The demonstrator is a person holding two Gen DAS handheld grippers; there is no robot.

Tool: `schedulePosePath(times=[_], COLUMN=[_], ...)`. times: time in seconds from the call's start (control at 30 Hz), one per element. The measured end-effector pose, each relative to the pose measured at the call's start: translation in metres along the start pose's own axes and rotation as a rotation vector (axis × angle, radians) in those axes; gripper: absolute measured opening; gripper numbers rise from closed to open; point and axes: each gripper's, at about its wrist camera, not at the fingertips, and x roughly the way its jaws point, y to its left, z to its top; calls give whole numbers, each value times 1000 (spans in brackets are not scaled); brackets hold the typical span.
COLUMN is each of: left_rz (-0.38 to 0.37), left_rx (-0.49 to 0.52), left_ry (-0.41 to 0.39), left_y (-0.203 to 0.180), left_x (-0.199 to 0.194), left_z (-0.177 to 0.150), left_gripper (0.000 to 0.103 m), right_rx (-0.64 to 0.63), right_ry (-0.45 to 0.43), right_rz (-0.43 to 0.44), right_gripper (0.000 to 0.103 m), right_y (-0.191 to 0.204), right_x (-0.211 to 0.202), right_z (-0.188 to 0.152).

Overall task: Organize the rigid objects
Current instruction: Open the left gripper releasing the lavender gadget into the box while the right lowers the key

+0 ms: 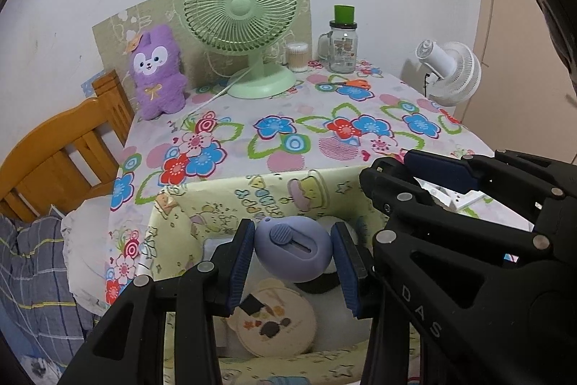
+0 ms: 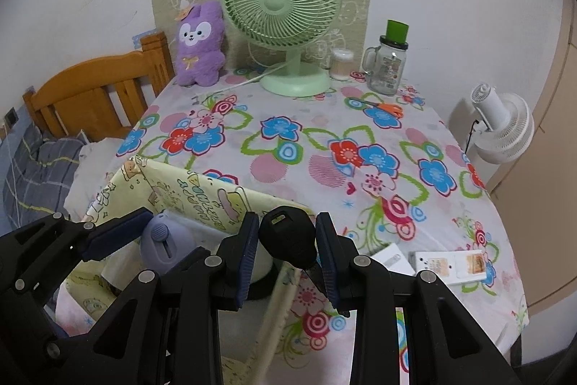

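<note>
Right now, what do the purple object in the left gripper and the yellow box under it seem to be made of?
The purple object looks like moulded plastic with a matte, smooth finish: rounded shell, ribbed slider knob in a slot. The yellow box looks like printed fabric or coated cloth over stiff panels: its cartoon-printed walls stand upright yet crease at the corners. I cannot tell more.
</note>
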Motion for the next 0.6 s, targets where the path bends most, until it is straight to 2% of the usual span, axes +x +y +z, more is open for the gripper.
schedulePosePath(times=[0.2, 0.6], left_rz=[14, 29], left_rx=[-23, -40], left_ry=[9, 64], left_y=[15, 38], left_x=[8, 34], left_z=[1, -5], left_gripper=[45, 45], right_rx=[3, -19], right_ry=[3, 50], right_rz=[38, 60], right_gripper=[35, 35], right_y=[11, 30], right_x=[11, 41], right_z=[6, 10])
